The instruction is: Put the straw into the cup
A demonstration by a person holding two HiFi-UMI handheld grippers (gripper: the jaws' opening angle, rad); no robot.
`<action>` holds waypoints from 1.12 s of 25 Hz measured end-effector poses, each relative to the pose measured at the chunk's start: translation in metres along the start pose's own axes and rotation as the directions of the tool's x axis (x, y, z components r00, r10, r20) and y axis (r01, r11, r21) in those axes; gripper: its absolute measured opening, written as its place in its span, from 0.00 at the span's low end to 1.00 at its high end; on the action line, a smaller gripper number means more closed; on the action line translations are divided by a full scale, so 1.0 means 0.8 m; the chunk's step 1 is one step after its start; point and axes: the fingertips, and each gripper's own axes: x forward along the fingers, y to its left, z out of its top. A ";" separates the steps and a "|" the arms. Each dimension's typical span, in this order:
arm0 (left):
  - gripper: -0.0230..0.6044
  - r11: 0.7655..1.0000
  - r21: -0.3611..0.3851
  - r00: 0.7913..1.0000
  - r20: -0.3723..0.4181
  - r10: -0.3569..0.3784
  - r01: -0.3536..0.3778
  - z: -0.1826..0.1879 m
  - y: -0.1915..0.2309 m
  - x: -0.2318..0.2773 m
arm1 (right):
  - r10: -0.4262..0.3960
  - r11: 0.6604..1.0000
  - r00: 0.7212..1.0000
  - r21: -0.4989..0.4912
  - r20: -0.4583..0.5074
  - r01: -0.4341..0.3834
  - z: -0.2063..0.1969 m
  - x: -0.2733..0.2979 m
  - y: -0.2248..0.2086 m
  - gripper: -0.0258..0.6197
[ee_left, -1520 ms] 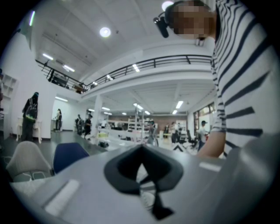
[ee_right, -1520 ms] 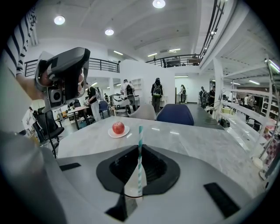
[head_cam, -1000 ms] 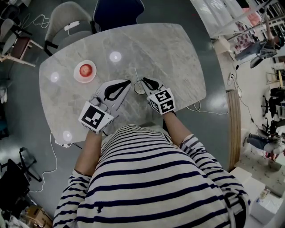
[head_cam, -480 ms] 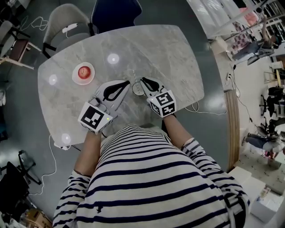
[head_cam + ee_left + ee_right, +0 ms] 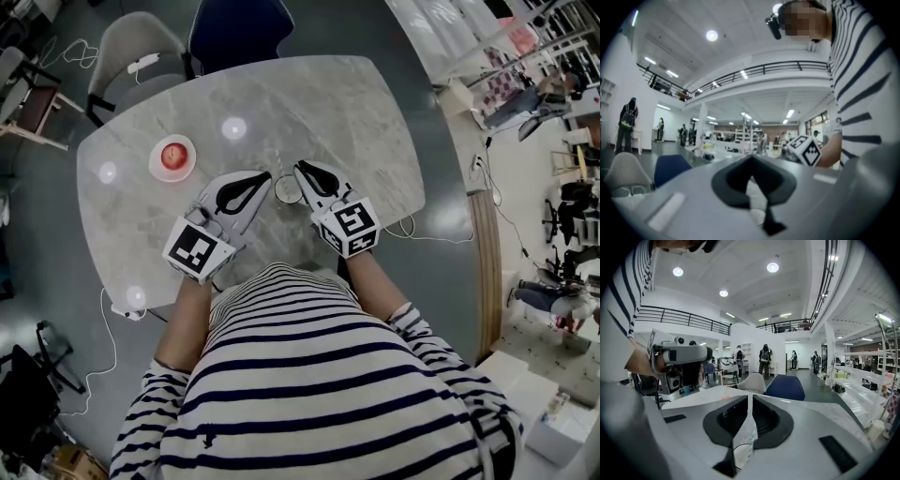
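Note:
A small clear cup (image 5: 286,190) stands on the marble table (image 5: 356,112), between my two grippers. My left gripper (image 5: 265,176) is just left of the cup and my right gripper (image 5: 299,170) just right of it, tips a short way apart. In the right gripper view the jaws are shut on a thin white wrapped straw (image 5: 744,427) that runs back toward the camera. The left gripper view shows its jaws closed too, with a pale strip (image 5: 754,187) between the pads, apparently the same wrapped straw. A faint thin line (image 5: 278,156) rises beyond the cup.
A white plate (image 5: 157,169) with a red apple (image 5: 173,155) sits at the table's left. A grey chair (image 5: 131,42) and a blue chair (image 5: 239,23) stand at the far edge. A cable (image 5: 441,234) hangs off the right edge.
Both grippers stay shut beside the cup. The right hand has drawn back slightly toward the person; the left has barely moved.

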 end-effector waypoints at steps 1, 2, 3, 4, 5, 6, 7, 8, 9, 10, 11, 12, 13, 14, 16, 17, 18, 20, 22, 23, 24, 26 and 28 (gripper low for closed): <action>0.05 1.000 0.000 1.000 -0.002 -0.001 0.001 -0.002 0.000 0.000 | 0.000 1.000 1.000 -0.003 0.012 0.000 0.006 -0.003 0.001 0.08; 0.05 1.000 -0.001 1.000 -0.001 -0.001 0.001 -0.001 -0.001 0.000 | 0.000 1.000 1.000 -0.006 0.023 0.001 0.012 -0.006 0.002 0.08; 0.05 1.000 -0.002 1.000 0.002 0.000 0.000 0.001 -0.001 0.001 | 0.000 1.000 0.999 -0.008 0.035 0.000 0.018 -0.010 0.003 0.08; 0.05 1.000 -0.003 1.000 0.004 0.001 -0.001 0.002 0.000 0.001 | 0.001 1.000 0.999 -0.010 0.045 0.000 0.023 -0.013 0.004 0.08; 0.05 1.000 -0.004 1.000 0.004 0.001 0.000 0.002 0.000 0.001 | 0.002 1.000 0.998 -0.012 0.055 -0.001 0.028 -0.017 0.006 0.08; 0.05 1.000 -0.001 1.000 0.002 0.000 0.000 0.002 0.000 0.001 | 0.003 1.000 0.998 -0.015 0.064 -0.002 0.033 -0.020 0.007 0.08; 0.05 1.000 0.004 1.000 0.001 -0.001 0.001 0.003 -0.001 0.000 | 0.004 1.000 0.997 -0.020 0.071 -0.003 0.036 -0.024 0.009 0.08; 0.05 1.000 0.006 1.000 0.003 -0.001 0.001 0.003 -0.001 0.000 | 0.006 1.000 0.997 -0.026 0.077 -0.004 0.039 -0.028 0.011 0.08; 0.05 1.000 0.006 1.000 0.006 -0.001 0.001 0.004 -0.001 0.000 | 0.007 1.000 0.996 -0.030 0.083 -0.005 0.042 -0.032 0.013 0.08; 0.05 1.000 0.005 1.000 0.007 -0.001 0.001 0.004 -0.001 0.000 | 0.008 1.000 0.996 -0.031 0.090 -0.006 0.045 -0.036 0.015 0.08; 0.05 1.000 0.005 1.000 0.008 -0.002 0.002 0.004 -0.001 0.000 | 0.009 1.000 0.995 -0.030 0.096 -0.007 0.047 -0.039 0.016 0.08; 0.05 1.000 0.004 1.000 0.010 -0.002 0.002 0.005 -0.001 0.000 | 0.010 1.000 0.995 -0.027 0.103 -0.007 0.050 -0.043 0.017 0.08; 0.04 1.000 0.001 1.000 0.013 -0.002 0.002 0.006 -0.001 0.001 | 0.010 1.000 0.994 -0.025 0.108 -0.007 0.052 -0.046 0.018 0.08; 0.05 1.000 -0.003 1.000 0.014 -0.001 0.001 0.007 -0.001 0.001 | 0.010 1.000 0.994 -0.024 0.111 -0.007 0.054 -0.049 0.019 0.08; 0.05 1.000 -0.010 1.000 0.014 -0.001 0.001 0.007 -0.001 0.002 | 0.013 1.000 0.993 -0.026 0.116 -0.010 0.057 -0.054 0.022 0.08; 0.05 1.000 -0.007 1.000 0.015 -0.002 0.002 0.007 -0.001 0.002 | 0.014 1.000 0.993 -0.028 0.120 -0.011 0.059 -0.056 0.024 0.08; 0.05 1.000 -0.004 1.000 0.015 -0.002 0.002 0.007 -0.001 0.002 | 0.016 1.000 0.992 -0.028 0.125 -0.012 0.061 -0.058 0.025 0.07; 0.05 1.000 -0.001 1.000 0.014 -0.004 0.004 0.007 0.001 0.002 | 0.021 1.000 0.991 -0.024 0.135 -0.018 0.064 -0.060 0.028 0.07; 0.05 1.000 0.000 1.000 0.012 -0.006 0.006 0.006 0.001 0.003 | 0.029 0.999 0.990 -0.022 0.137 -0.027 0.064 -0.061 0.029 0.06; 0.05 1.000 0.002 1.000 0.008 -0.009 0.009 0.004 0.000 0.003 | 0.034 0.999 0.990 -0.025 0.133 -0.031 0.062 -0.061 0.031 0.06; 0.05 1.000 0.005 1.000 0.001 -0.013 0.013 0.002 0.000 0.004 | 0.038 0.999 0.991 -0.028 0.128 -0.035 0.061 -0.061 0.032 0.06; 0.05 1.000 0.012 1.000 -0.012 -0.021 0.021 -0.003 -0.001 0.003 | 0.047 0.999 0.992 -0.025 0.118 -0.044 0.058 -0.060 0.034 0.05; 0.05 1.000 0.013 1.000 -0.015 -0.021 0.021 -0.004 0.000 0.003 | 0.046 0.999 0.993 -0.020 0.107 -0.044 0.055 -0.059 0.034 0.05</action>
